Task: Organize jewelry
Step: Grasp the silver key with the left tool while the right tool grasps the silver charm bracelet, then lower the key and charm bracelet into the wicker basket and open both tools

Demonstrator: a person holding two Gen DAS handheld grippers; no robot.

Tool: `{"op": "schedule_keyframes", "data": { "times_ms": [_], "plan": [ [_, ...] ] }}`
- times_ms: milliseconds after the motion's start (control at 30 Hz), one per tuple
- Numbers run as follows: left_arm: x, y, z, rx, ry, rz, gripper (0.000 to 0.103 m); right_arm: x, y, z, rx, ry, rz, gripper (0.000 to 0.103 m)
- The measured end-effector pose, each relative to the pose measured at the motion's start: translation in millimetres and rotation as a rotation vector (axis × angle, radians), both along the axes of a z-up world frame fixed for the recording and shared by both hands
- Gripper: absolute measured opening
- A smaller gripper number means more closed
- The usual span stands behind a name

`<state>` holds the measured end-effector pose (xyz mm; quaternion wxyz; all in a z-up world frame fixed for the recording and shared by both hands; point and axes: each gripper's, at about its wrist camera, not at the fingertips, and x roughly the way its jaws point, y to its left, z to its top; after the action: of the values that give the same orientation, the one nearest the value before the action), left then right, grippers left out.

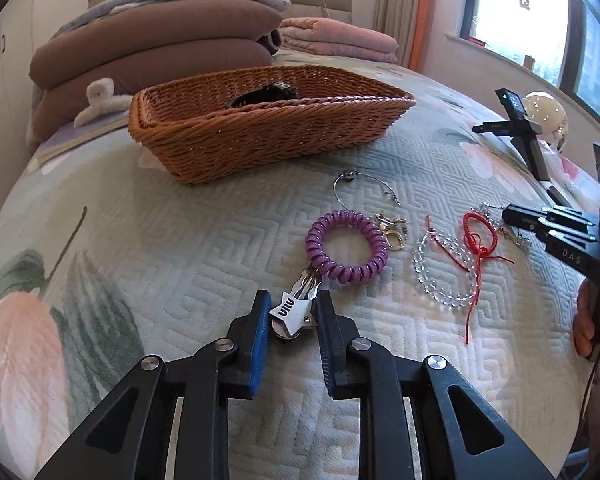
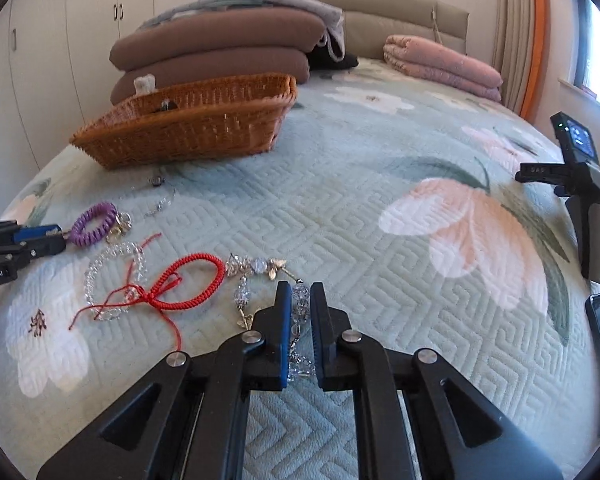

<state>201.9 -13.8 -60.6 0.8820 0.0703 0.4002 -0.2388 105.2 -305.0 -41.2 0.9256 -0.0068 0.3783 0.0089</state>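
left gripper (image 1: 290,306) is pinching the keys (image 1: 290,312) of the purple coil keyring (image 1: 347,246); the coil lies just ahead of its tips, slightly right, and the long axis keys-to-coil runs forward and right. right gripper (image 2: 301,300) is pinched on the crystal bead chain (image 2: 260,266), which runs back between the jaws, then bends left ahead of the tips. wicker basket (image 1: 260,136) sits well ahead of both, left of the right gripper's line; the left hand looks nearer.

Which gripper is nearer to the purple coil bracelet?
Left. The left gripper closes on the keys hanging from the purple coil bracelet; the right gripper is farther away, closed on the crystal bead chain.
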Motion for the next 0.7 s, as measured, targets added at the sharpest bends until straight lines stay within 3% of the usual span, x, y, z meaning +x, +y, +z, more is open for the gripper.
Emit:
{"op": "schedule_keyframes", "data": {
  "times_ms": [100, 300, 533, 700],
  "plan": [
    [-7.0, 1.9, 5.1, -0.014, -0.036, 0.002, 0.022, -10.9, -2.0, 10.2, 0.004, -0.071, -0.019, 0.012],
    [-17.4, 19.4, 22.3, -0.128, -0.107, 0.027, 0.022, -21.0, -9.3, 22.7, 0.039, -0.144, -0.039, 0.012],
    [-20.2, 25.6, 28.5, -0.175, -0.121, 0.03, 0.022, -31.3, -15.4, 36.5, 0.079, -0.202, -0.037, 0.012],
    [-22.4, 29.1, 38.9, -0.235, -0.13, 0.008, 0.022, -33.2, -22.8, 55.2, 0.176, -0.227, 0.0, 0.012]
  ]
}}
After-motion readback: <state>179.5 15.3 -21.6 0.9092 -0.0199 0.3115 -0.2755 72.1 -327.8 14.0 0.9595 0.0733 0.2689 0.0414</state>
